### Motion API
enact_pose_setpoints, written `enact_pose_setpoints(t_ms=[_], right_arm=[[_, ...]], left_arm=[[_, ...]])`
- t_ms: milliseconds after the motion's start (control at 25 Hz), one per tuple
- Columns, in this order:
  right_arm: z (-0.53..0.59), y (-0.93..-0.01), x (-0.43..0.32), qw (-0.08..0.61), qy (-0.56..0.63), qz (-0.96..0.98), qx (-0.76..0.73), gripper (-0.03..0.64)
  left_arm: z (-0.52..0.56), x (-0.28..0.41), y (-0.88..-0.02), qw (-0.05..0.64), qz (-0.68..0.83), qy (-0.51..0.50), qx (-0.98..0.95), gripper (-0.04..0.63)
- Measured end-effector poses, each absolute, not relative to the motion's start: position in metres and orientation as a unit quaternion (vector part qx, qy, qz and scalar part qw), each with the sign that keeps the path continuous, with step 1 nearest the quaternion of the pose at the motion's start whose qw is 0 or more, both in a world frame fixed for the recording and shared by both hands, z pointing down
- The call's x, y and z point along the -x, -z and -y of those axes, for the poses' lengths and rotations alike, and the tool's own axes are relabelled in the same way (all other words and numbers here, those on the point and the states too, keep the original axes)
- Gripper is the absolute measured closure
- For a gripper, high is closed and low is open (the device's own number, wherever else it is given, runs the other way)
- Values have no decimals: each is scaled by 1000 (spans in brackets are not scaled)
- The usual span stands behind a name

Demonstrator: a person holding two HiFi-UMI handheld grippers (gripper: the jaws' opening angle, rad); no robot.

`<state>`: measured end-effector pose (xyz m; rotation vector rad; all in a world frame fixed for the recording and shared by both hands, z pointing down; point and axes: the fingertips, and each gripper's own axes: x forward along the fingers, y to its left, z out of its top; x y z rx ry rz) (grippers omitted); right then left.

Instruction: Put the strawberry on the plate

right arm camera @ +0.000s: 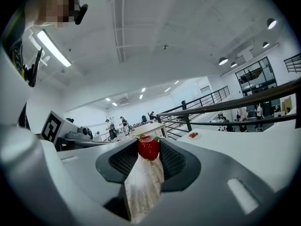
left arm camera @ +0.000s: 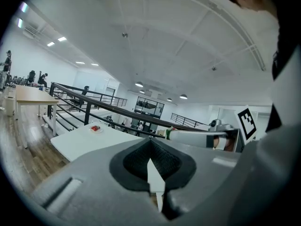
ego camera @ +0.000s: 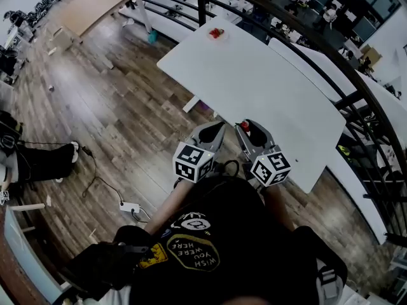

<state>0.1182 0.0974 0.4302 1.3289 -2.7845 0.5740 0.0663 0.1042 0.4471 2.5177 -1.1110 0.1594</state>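
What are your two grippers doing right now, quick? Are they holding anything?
Left gripper: jaws closed, nothing between them.
Right gripper: jaws closed on the strawberry.

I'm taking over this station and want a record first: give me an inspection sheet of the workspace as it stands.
Surface: white table, holding only the plate.
Job's things: strawberry between the jaws of the right gripper; plate at the table's far end, with red items on it.
Clutter: nothing seen on the table.
Grippers: left gripper shut, empty; right gripper shut on the strawberry.
Cables: cable and white power strip on the floor.
Surroundings: black railing beyond the table, wood floor, other tables.
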Motion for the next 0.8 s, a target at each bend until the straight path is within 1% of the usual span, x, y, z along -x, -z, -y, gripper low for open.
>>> enact_pose_setpoints(t_ms=[440, 800], right_arm=[[-57, -444, -148, -6, -197, 889, -413, 472], [-26, -442, -130, -3, -202, 884, -422, 472]], left_arm=[[-63, -104, -460, 191, 395, -68, -896, 592], [-30, -80, -455, 200, 393, -69, -895, 592]])
